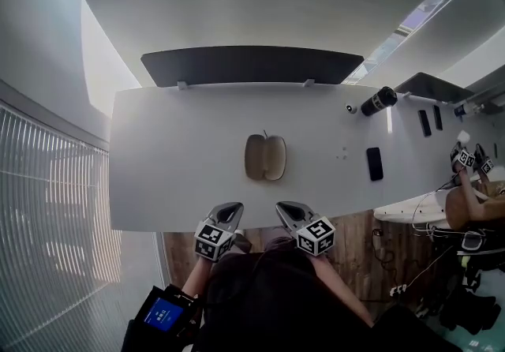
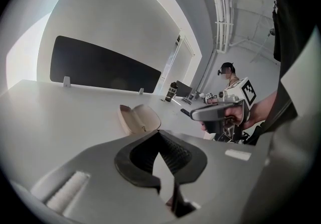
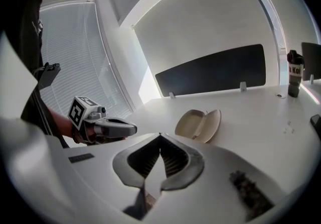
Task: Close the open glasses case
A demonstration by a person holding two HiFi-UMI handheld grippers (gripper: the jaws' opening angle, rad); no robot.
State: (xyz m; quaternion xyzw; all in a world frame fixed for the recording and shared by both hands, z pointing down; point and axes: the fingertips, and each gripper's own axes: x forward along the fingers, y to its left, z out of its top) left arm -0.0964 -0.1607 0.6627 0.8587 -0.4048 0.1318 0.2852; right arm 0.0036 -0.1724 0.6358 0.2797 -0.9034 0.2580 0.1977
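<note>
The beige glasses case [image 1: 264,157] lies wide open near the middle of the white table [image 1: 173,153], both shells facing up and empty. It also shows in the left gripper view as the case [image 2: 139,119] and in the right gripper view as the case [image 3: 199,125]. My left gripper [image 1: 230,207] and right gripper [image 1: 282,207] hover side by side over the table's front edge, short of the case and apart from it. Jaw tips of the left gripper [image 2: 159,132] meet, with nothing held. The right gripper [image 3: 160,136] is likewise shut and empty.
A black phone [image 1: 374,163] lies right of the case. A dark bottle [image 1: 379,101] lies at the back right. A black divider panel [image 1: 252,65] runs along the far edge. Another person with grippers [image 1: 472,159] works at the far right. Blinds [image 1: 47,216] run along the left.
</note>
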